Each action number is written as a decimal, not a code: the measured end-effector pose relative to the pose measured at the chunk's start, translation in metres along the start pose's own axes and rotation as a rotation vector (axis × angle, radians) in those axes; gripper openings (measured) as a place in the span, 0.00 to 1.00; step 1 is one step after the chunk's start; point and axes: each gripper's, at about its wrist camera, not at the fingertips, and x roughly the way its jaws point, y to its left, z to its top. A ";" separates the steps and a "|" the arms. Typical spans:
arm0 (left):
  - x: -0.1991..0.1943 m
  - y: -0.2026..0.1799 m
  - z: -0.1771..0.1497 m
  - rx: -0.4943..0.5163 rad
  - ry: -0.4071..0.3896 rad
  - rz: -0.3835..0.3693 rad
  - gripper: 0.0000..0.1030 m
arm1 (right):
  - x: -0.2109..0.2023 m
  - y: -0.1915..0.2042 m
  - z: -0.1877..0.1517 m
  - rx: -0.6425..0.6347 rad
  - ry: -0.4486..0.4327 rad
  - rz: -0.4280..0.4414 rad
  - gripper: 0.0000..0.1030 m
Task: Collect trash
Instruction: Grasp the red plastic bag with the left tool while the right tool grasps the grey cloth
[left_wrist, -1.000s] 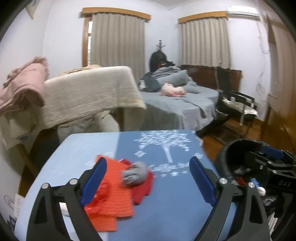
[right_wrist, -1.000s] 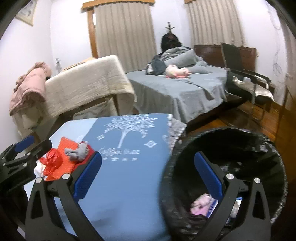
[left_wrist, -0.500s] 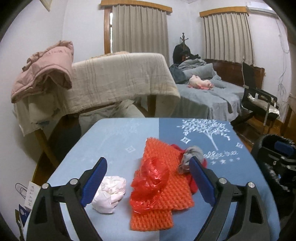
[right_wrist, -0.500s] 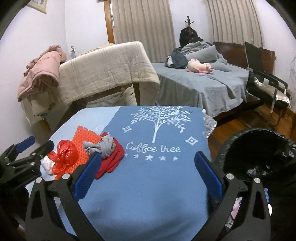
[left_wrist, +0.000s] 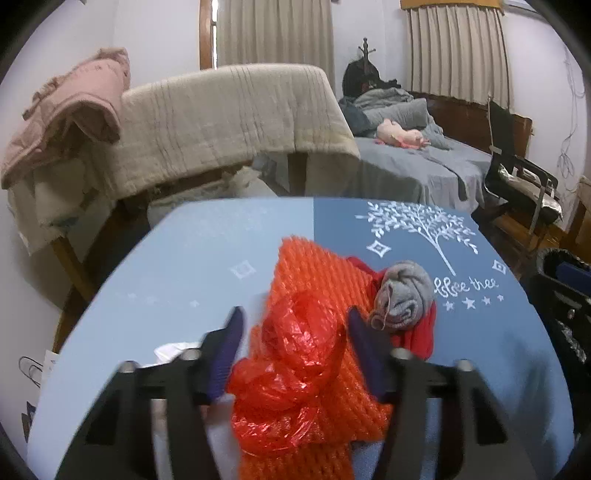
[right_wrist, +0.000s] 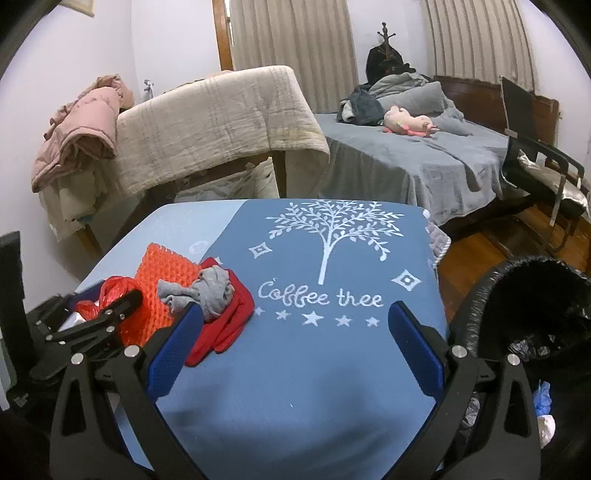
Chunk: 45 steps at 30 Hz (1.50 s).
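Observation:
A crumpled red plastic bag (left_wrist: 295, 354) lies on an orange foam net (left_wrist: 317, 280) on the blue-clothed table (left_wrist: 207, 258). My left gripper (left_wrist: 293, 332) has its jaws partly closed around the red bag, the blue pads close on either side. A grey sock (left_wrist: 404, 291) and red cloth (left_wrist: 421, 332) lie just right of it. A white crumpled tissue (left_wrist: 171, 350) shows behind the left finger. My right gripper (right_wrist: 295, 332) is open and empty above the table's near middle. The black-lined trash bin (right_wrist: 524, 317) stands at the table's right.
A chair draped with a beige blanket (right_wrist: 221, 122) and pink jacket (right_wrist: 85, 122) stands behind the table. A grey bed (right_wrist: 424, 158) and black chair (right_wrist: 535, 162) are at the right. The bin holds several scraps.
My left gripper has moved forward and down over the red bag, and its jaws have narrowed around it. My right gripper has swung left from over the bin to above the table.

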 end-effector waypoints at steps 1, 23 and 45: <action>0.002 0.001 0.000 -0.005 0.004 -0.006 0.41 | 0.002 0.000 0.000 -0.001 0.002 0.002 0.95; -0.019 0.043 0.023 -0.074 -0.079 0.028 0.37 | 0.064 0.063 0.013 -0.057 0.064 0.117 0.94; -0.033 0.033 0.028 -0.071 -0.105 0.012 0.37 | 0.049 0.062 0.020 -0.088 0.095 0.224 0.34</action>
